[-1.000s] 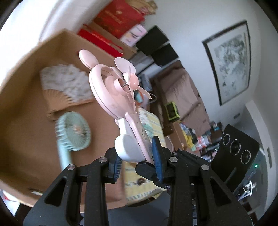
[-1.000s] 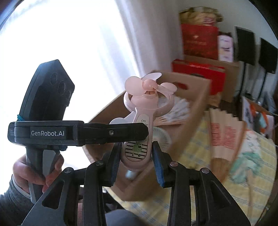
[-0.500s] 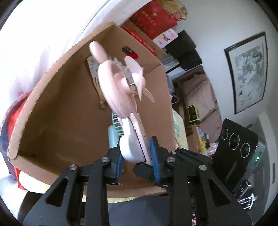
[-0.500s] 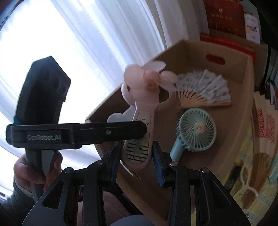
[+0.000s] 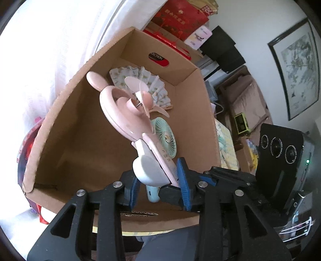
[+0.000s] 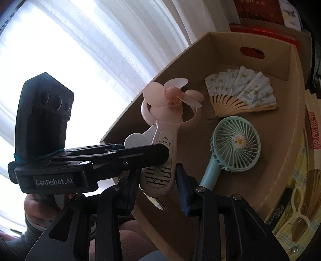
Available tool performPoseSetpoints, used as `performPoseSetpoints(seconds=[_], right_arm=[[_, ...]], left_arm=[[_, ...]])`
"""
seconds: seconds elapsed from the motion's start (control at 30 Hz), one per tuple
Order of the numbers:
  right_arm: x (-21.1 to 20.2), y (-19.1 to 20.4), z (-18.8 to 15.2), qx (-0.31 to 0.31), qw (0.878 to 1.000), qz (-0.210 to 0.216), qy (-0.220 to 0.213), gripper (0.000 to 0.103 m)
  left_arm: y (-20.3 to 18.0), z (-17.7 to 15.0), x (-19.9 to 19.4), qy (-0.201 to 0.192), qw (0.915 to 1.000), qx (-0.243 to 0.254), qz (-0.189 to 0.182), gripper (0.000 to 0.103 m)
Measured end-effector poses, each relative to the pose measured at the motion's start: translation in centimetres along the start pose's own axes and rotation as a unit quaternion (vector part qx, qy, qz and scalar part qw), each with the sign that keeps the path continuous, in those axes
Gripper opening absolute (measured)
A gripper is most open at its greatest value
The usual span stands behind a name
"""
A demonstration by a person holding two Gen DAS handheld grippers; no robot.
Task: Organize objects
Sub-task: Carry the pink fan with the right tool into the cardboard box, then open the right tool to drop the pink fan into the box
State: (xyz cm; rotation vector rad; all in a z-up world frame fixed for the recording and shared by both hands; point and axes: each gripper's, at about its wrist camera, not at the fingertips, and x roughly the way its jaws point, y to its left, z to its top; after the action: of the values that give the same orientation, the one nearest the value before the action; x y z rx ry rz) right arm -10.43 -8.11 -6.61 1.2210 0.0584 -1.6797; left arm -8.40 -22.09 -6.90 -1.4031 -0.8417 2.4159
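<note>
A pink hand fan [image 5: 124, 112] [image 6: 160, 144] with rabbit ears hangs over an open cardboard box [image 5: 140, 32] [image 6: 297, 66]. My left gripper [image 5: 158, 184] grips its white heart-shaped base and handle. Its jaws are opening, and the pads [image 5: 182, 180] touch the fan. My right gripper [image 6: 158, 180] is shut on the handle's lower end. The left gripper [image 6: 152, 154] crosses the handle from the left in the right wrist view. On the box floor lie a teal hand fan [image 5: 164, 136] [image 6: 236, 144] and an open paper folding fan [image 5: 144, 80] [image 6: 244, 90].
White curtains [image 6: 100, 50] hang behind the box. Red gift boxes [image 5: 180, 18] are stacked past its far wall. To its right, on a checked cloth, lie a paper fan [image 6: 313, 130] and white glasses [image 6: 299, 212]. A person's hand [image 6: 34, 206] holds the left gripper.
Both grippers have sunk with the pink fan and tipped downward, so the box interior now fills the views. The left jaws stand slightly wider than half a second ago.
</note>
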Motion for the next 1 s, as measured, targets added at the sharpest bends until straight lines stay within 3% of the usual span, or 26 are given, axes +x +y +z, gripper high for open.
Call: performPoseSetpoints(seconds=[0.17, 0.27, 0.3, 0.37, 0.4, 0.43, 0.67, 0.8, 1.0], right_arm=[[0.3, -0.5, 0.2, -0.006, 1.0, -0.012, 0.01, 0.035], [0.4, -0.8, 0.3, -0.008, 1.0, -0.017, 0.011, 0.035], [0.4, -1.0, 0.3, -0.007, 1.0, -0.018, 0.011, 0.035], [0.4, -1.1, 0.3, -0.008, 1.0, -0.021, 0.013, 0.035], [0.5, -1.1, 0.3, -0.012, 0.999, -0.027, 0.014, 0.035], [0.6, -0.9, 0.3, -0.017, 0.999, -0.033, 0.015, 0.036], [1.8, 0.2, 0.0, -0.053, 0.994, -0.087, 0.027, 0.035], [3.0, 1.3, -0.6, -0.099, 0.985, -0.135, 0.039, 0.036], [3.9, 1.1, -0.5, -0.098, 0.985, -0.131, 0.053, 0.038]], left_arm=[[-0.1, 0.0, 0.1, 0.0, 1.0, -0.002, 0.002, 0.034], [-0.2, -0.1, -0.2, -0.002, 1.0, -0.004, 0.001, 0.04], [-0.3, -0.1, -0.3, -0.004, 1.0, -0.005, 0.001, 0.045], [-0.5, -0.1, -0.8, -0.01, 0.9999, -0.008, 0.002, 0.067], [-0.5, -0.1, -1.3, -0.014, 0.9998, -0.014, 0.001, 0.087], [-0.4, -0.1, -1.6, -0.018, 0.9997, -0.019, -0.003, 0.089], [1.1, 0.2, -4.5, -0.045, 0.9978, -0.045, -0.017, 0.09], [1.1, 0.3, -5.0, -0.051, 0.9974, -0.046, -0.022, 0.091], [0.8, 0.3, -4.5, -0.046, 0.9977, -0.043, -0.025, 0.091]])
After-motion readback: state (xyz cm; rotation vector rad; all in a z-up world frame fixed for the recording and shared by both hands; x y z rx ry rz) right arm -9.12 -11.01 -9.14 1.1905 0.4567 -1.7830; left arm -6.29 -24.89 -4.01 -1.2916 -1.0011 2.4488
